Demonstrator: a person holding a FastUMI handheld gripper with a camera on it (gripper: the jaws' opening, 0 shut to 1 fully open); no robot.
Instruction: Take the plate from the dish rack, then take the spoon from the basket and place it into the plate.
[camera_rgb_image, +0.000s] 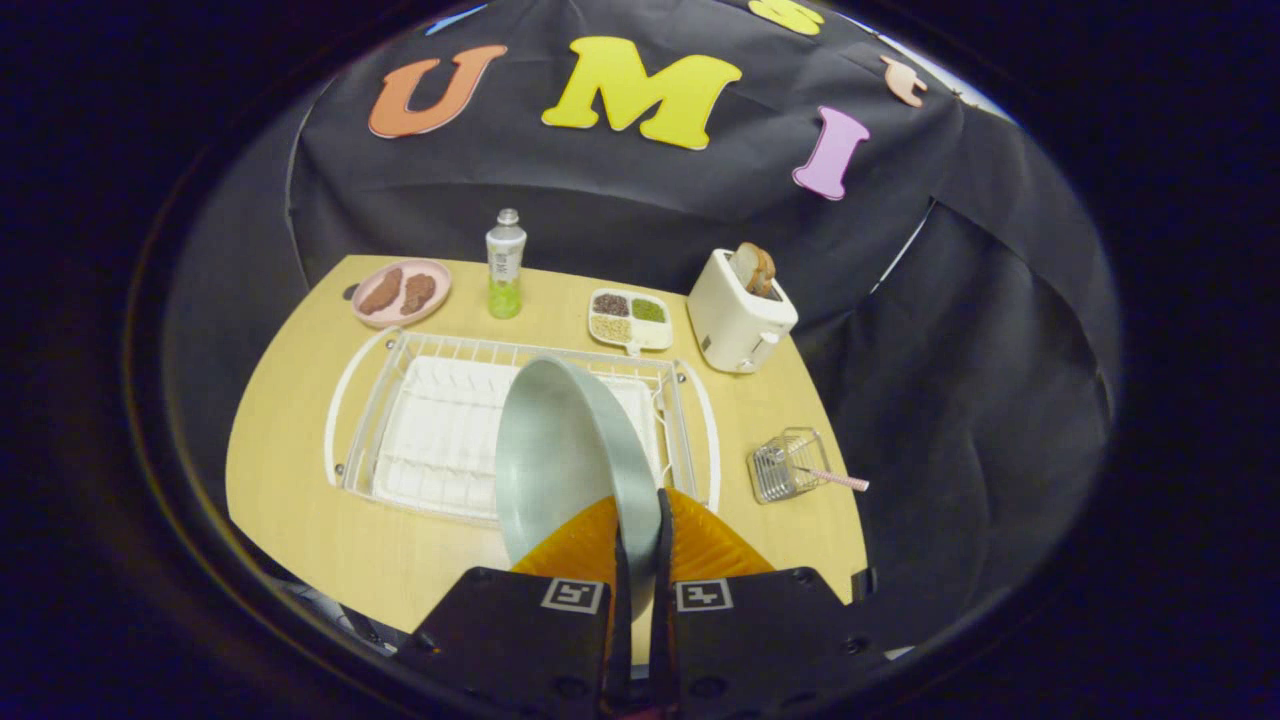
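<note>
A pale grey-green plate (560, 450) stands on edge between my fingers, its rim pinched by the gripper (640, 525), which is shut on it. The plate hangs above the white wire dish rack (400, 400), hiding part of the rack's right half. To the right of the rack a small wire basket (788, 465) sits on the wooden table (300, 500), and a pink spoon handle (835, 479) sticks out of it to the right.
Beyond the rack stand a pink plate with brown food (401, 291), a clear bottle of green liquid (505, 265), a divided white tray of grains (630, 318) and a white toaster with bread (742, 310). The table's right edge lies close to the basket.
</note>
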